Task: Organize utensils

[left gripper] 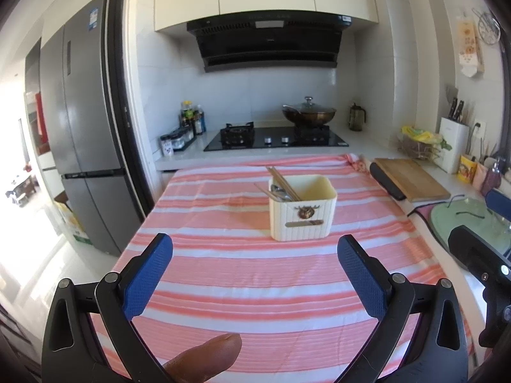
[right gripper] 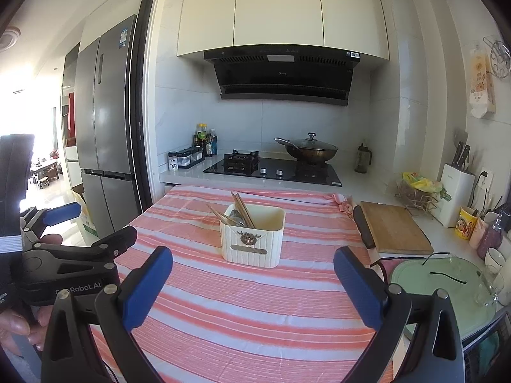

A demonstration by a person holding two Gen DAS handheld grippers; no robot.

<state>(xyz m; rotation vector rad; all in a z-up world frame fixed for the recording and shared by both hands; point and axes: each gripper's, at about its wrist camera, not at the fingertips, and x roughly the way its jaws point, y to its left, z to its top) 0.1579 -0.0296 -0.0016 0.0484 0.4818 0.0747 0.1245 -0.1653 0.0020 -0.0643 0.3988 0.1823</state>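
Striped cloth (left gripper: 255, 287) covers kitchen table; stove (left gripper: 276, 138), fridge (left gripper: 83, 121) behind.

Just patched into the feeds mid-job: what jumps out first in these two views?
The cream utensil holder stands alone mid-table on the pink striped cloth, chopsticks and metal utensils leaning in its left side. Both the left gripper and right gripper are open, empty, hovering short of it. Behind, a lidded wok sits on the stove.
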